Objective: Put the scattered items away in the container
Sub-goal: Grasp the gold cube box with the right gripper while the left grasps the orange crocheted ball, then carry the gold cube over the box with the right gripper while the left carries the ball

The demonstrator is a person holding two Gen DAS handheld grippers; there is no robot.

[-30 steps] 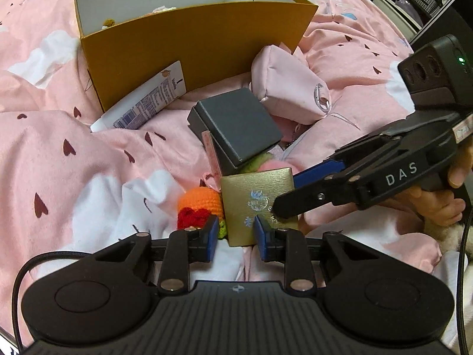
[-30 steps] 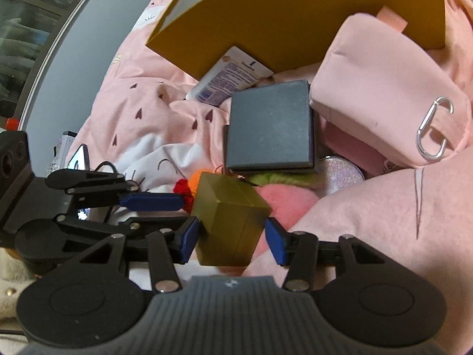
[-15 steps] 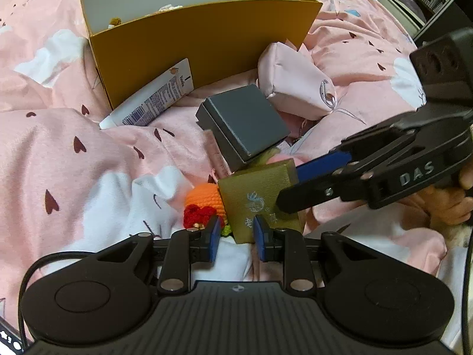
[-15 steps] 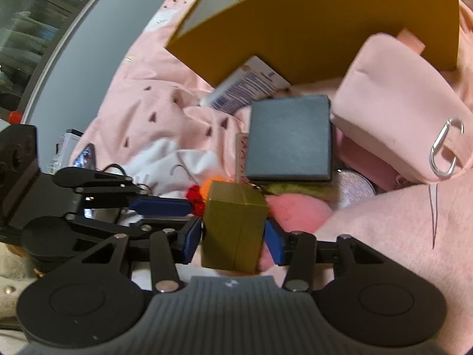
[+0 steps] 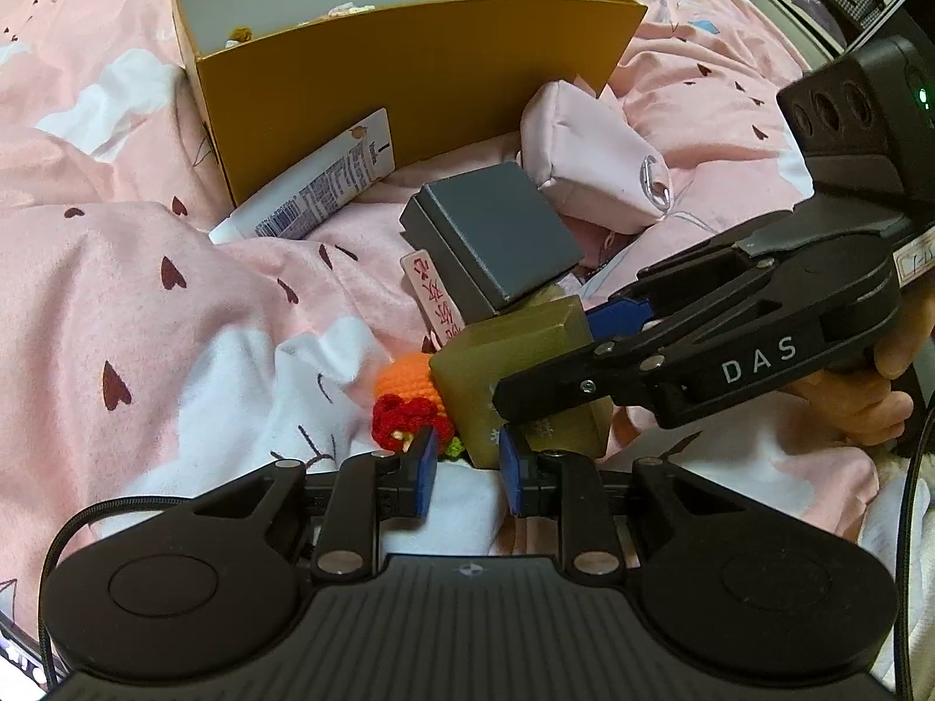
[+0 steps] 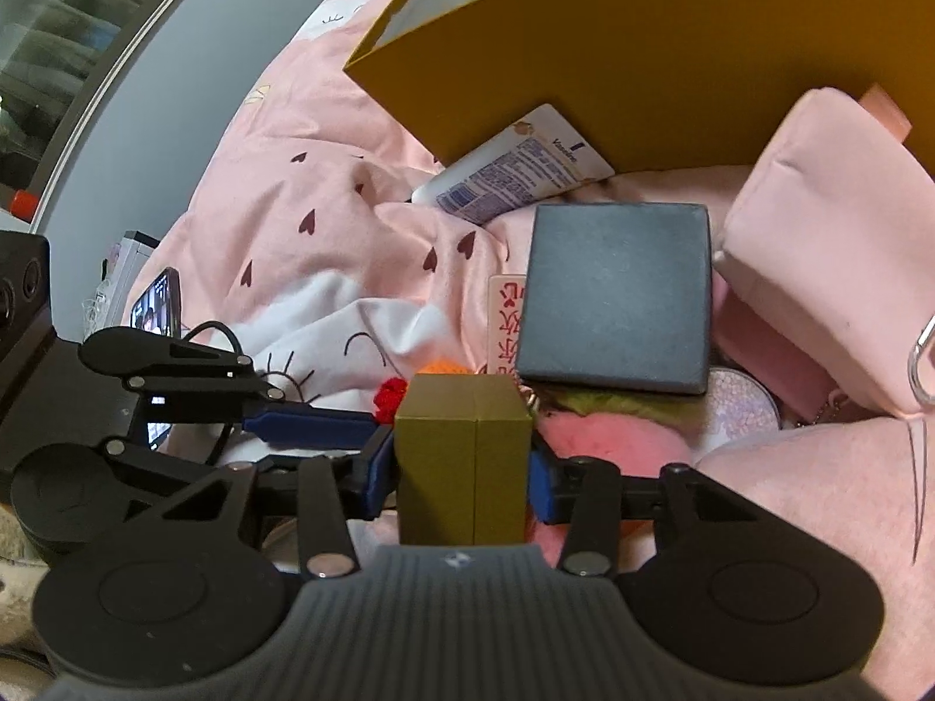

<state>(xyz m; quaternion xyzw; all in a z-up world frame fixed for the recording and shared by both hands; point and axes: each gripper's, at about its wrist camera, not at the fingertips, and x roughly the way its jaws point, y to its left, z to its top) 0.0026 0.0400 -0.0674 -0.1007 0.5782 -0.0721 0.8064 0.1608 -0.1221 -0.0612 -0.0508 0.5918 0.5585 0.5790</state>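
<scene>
Right gripper (image 6: 461, 470): jaws closing, pads pressed on gold box (image 6: 464, 461) (flanks gripped).
Left gripper (image 5: 466, 470): jaws narrow, nothing held.

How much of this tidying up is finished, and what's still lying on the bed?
A few small things already lie inside the open yellow cardboard box. In hand: the right gripper is closing its jaws around the small olive-gold box. Left on the pink bedding: a white lotion tube, a dark grey square box, a pink fabric pouch and an orange-and-red crocheted toy.
</scene>
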